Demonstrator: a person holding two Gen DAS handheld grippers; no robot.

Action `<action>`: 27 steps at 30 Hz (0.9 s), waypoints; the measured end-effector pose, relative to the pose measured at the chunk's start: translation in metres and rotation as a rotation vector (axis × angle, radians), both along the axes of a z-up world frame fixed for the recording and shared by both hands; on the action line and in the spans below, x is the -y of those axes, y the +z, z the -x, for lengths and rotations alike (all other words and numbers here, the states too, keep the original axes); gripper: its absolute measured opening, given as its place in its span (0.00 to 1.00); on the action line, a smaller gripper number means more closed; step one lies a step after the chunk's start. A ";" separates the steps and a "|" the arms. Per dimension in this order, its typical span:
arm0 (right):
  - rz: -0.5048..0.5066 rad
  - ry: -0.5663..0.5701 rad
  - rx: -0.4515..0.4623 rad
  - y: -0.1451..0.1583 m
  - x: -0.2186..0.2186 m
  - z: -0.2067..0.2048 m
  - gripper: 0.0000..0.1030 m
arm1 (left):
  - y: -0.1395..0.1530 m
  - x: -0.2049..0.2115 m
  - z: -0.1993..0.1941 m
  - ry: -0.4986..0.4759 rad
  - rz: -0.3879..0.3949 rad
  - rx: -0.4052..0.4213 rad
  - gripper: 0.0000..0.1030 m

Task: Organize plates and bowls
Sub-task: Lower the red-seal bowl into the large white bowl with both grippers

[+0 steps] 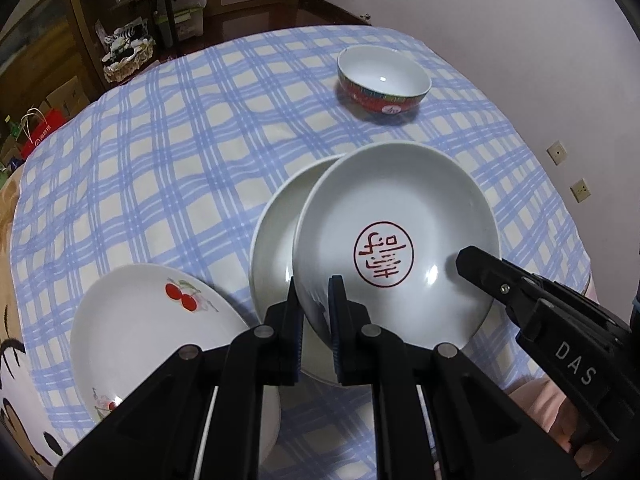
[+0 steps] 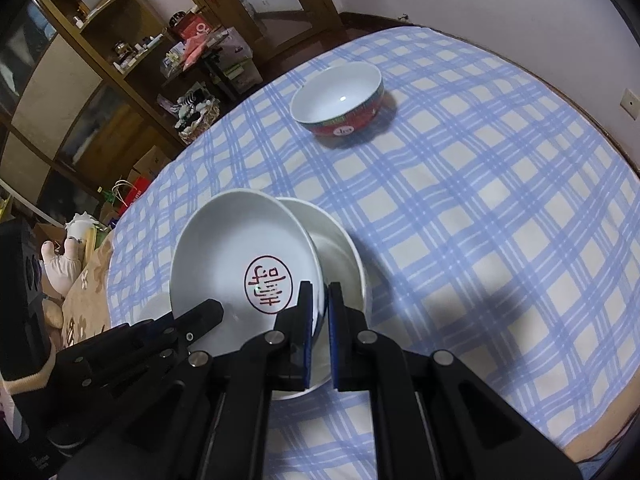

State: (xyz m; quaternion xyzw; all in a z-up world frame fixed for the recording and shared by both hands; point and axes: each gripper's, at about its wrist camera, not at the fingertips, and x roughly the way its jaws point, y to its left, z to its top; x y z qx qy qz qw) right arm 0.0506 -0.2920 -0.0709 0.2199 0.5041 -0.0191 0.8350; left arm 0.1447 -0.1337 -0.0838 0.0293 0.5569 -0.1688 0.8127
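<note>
Left gripper (image 1: 314, 312) pinching near-left rim of stamped plate (image 1: 396, 240), blue pads either side of rim, jaws nearly together. Right gripper (image 2: 319, 320) pinching same plate's right rim (image 2: 244, 264), pads pressed close on it; also seen in left view (image 1: 476, 260) as black finger lying over plate's right side. Stamped plate white, red circular seal with characters in centre, tilted, held over plain white plate (image 1: 276, 232) and overlapping most of it; touching or just above, cannot tell. Plain plate resting on blue-checked tablecloth (image 1: 160, 160), toward near edge of table. Cherry plate (image 1: 152, 328) white with red cherry print, flat on cloth just left of the pair, near the near-left edge, partly hidden behind left gripper's frame. Red-banded bowl (image 1: 383, 80) white inside, upright, alone toward far edge of table, well apart from plates. Beyond table: wooden shelving (image 2: 80, 80) with clutter, boxes and red bag on floor, pale wall with sockets at right.
</note>
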 end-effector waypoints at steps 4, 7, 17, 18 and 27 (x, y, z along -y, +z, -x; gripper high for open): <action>0.009 0.004 -0.014 -0.008 -0.002 -0.003 0.08 | -0.010 0.000 -0.002 0.006 -0.006 -0.018 0.12; 0.004 0.004 -0.029 -0.014 -0.003 -0.005 0.08 | -0.016 0.002 -0.004 0.007 -0.025 -0.030 0.12; 0.018 0.003 -0.045 -0.025 -0.002 -0.011 0.08 | -0.026 0.005 -0.009 0.005 -0.025 -0.049 0.13; 0.022 0.004 -0.045 -0.025 -0.002 -0.012 0.08 | -0.027 0.005 -0.009 0.006 -0.024 -0.051 0.13; 0.084 0.019 -0.058 -0.024 -0.006 -0.020 0.08 | -0.030 0.009 -0.011 0.010 -0.047 -0.039 0.14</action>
